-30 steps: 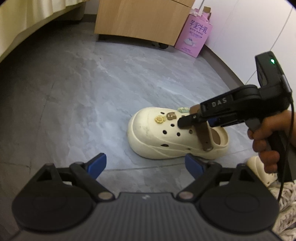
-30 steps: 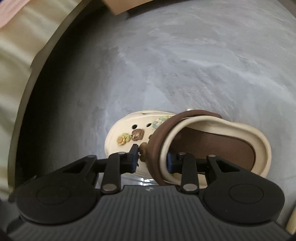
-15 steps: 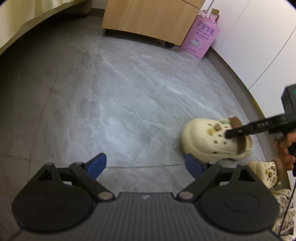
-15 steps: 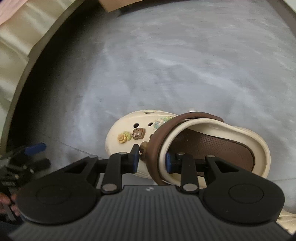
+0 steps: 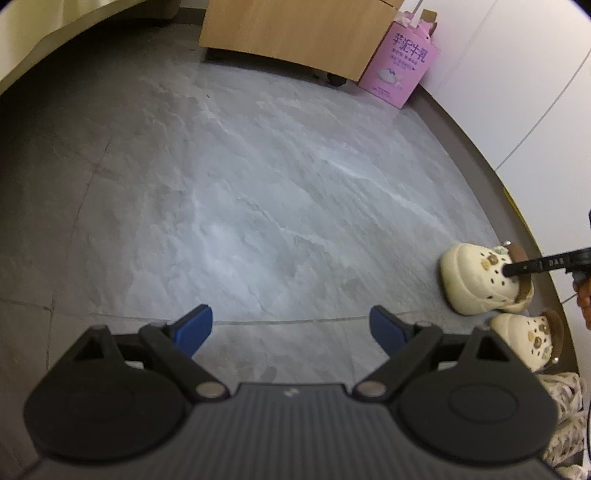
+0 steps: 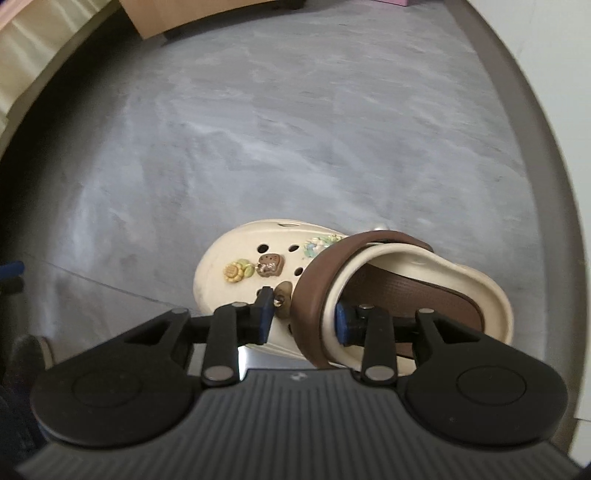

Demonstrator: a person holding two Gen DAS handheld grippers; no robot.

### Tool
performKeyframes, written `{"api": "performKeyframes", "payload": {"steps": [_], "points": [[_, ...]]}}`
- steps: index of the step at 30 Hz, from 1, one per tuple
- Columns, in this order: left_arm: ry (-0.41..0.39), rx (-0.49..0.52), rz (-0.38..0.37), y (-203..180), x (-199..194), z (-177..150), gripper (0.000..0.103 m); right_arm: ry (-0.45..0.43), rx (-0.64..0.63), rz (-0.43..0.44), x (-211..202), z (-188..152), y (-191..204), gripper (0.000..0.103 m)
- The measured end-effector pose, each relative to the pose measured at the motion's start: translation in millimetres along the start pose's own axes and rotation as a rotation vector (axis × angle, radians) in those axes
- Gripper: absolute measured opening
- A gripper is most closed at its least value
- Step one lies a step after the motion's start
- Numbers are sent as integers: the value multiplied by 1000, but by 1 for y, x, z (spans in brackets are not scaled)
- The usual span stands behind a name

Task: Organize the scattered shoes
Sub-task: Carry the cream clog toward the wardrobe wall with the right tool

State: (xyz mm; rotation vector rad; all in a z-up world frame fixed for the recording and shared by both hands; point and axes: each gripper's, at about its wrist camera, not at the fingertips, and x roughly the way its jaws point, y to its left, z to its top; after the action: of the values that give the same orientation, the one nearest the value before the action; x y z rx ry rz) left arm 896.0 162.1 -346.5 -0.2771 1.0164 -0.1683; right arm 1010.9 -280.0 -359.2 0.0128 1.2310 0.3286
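A cream clog (image 6: 236,258) with charms and a brown heel strap (image 6: 317,280) rests on the grey floor near the wall. My right gripper (image 6: 303,315) straddles the strap and the clog's rim. Its jaws are opening, and the left pad (image 6: 265,314) stands clear of the strap. In the left wrist view this clog (image 5: 472,280) sits at the far right, with the right gripper's black fingers (image 5: 517,267) over it. A second matching clog (image 5: 524,336) lies right beside it. My left gripper (image 5: 291,325) hangs open over bare floor, holding nothing.
A wooden cabinet (image 5: 295,29) and a pink carton (image 5: 402,62) stand at the back. A white wall with a brown baseboard (image 5: 491,177) curves along the right. Patterned fabric (image 5: 565,406) lies at the lower right, and a hand (image 5: 583,299) grips the right tool.
The right gripper carried the clog to the right, to the wall beside the second clog. Its jaws have widened off the strap. The left gripper stayed still and open.
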Motion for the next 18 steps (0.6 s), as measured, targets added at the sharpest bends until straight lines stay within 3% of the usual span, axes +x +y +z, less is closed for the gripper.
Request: {"api": "performKeyframes", "payload": {"steps": [6,18], "points": [[22,-4,-13,0,3,-1,93,19,-1,-48,-7,-6,-22,41],[24,-18,-11,2,4,2,93,64,-53,-110,-10,-3,-29,42]]}}
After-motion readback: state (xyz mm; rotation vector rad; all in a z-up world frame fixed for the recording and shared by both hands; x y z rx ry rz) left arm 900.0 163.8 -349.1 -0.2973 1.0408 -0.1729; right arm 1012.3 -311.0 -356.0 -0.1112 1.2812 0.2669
